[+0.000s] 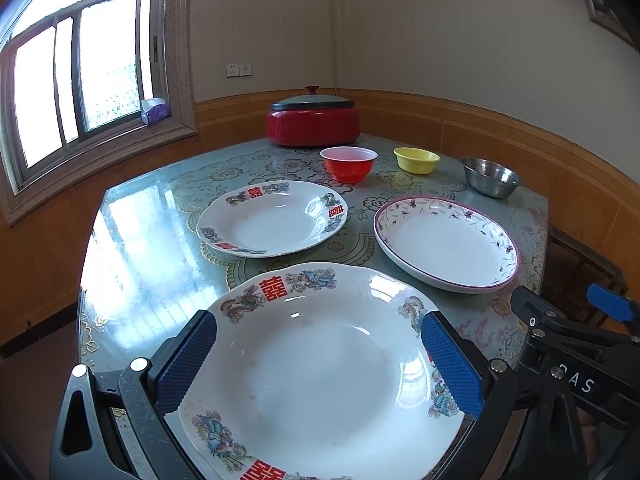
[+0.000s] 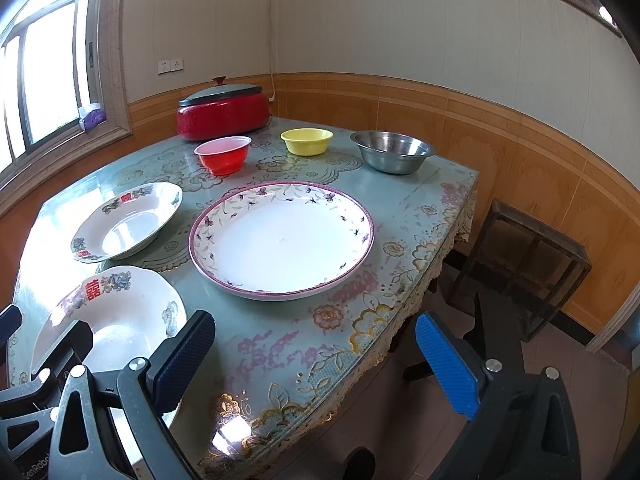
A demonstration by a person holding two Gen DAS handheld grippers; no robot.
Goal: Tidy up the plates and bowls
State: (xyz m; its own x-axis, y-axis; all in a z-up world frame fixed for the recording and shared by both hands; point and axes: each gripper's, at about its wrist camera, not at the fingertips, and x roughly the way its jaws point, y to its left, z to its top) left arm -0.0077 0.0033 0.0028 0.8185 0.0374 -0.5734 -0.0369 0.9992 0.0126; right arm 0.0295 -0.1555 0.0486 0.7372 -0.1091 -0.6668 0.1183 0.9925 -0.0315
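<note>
1. Left tongs (image 1: 318, 364) gape wide above the near plate (image 1: 320, 376), gripping nothing.
2. Right tongs (image 2: 316, 364) hang open; floral plate (image 2: 282, 238) lies ahead on the bench (image 2: 420, 200).
3. Risk: glazed rims likely slip from a shallow pinch.

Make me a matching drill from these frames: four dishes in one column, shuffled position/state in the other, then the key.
Things:
1. red bowl
2. steel bowl
3. purple-rimmed plate
4. large double-happiness plate

Places:
A. nearest table edge, under the open left gripper
B. directly in front of the red lidded pot
C. back row, the end toward the wooden stool
D. middle of the table, ahead of the right gripper, which is open and empty

Pairs: 1-B, 2-C, 3-D, 4-A
</note>
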